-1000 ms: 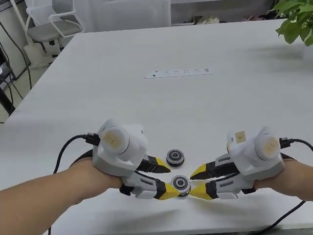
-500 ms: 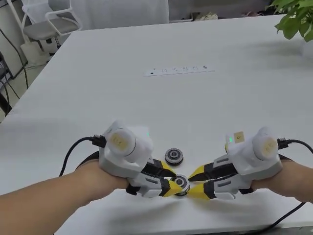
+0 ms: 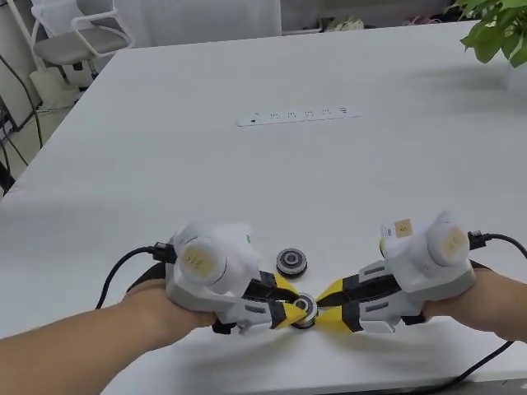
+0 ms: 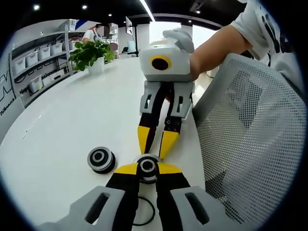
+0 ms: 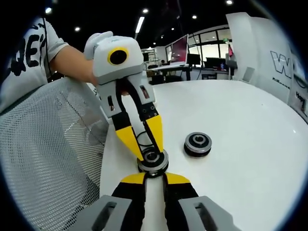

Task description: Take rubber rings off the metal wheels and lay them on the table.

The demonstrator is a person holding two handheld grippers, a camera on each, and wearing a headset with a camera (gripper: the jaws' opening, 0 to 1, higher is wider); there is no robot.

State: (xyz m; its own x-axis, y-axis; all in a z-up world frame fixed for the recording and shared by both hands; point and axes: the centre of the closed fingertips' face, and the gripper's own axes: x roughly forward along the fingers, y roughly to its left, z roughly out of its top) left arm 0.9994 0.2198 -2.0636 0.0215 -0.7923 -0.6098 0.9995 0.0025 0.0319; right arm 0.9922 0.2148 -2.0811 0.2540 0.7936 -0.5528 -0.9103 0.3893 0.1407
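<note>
A small metal wheel with a black rubber ring (image 3: 303, 308) sits near the table's front edge. My left gripper (image 3: 285, 310) is shut on it; its yellow tips clamp the wheel (image 4: 147, 167) from both sides. My right gripper (image 3: 328, 304) faces it from the other side. Its jaws are slightly apart, with the tips against the near rim of the wheel (image 5: 153, 160). A second wheel (image 3: 291, 262) lies flat just beyond the first, also seen as the wheel (image 4: 101, 159) and the wheel (image 5: 198, 143). A loose black ring (image 4: 143, 211) lies on the table under my left jaws.
A white power strip (image 3: 298, 116) lies mid-table. A green plant (image 3: 494, 33) stands at the far right corner, and an office chair (image 3: 78, 37) is beyond the far left edge. A mesh chair back (image 4: 245, 139) is close behind the table's front edge.
My left gripper's jaws have closed from wide open onto the near wheel. Both grippers have drawn a little closer together around it. The second wheel has stayed put.
</note>
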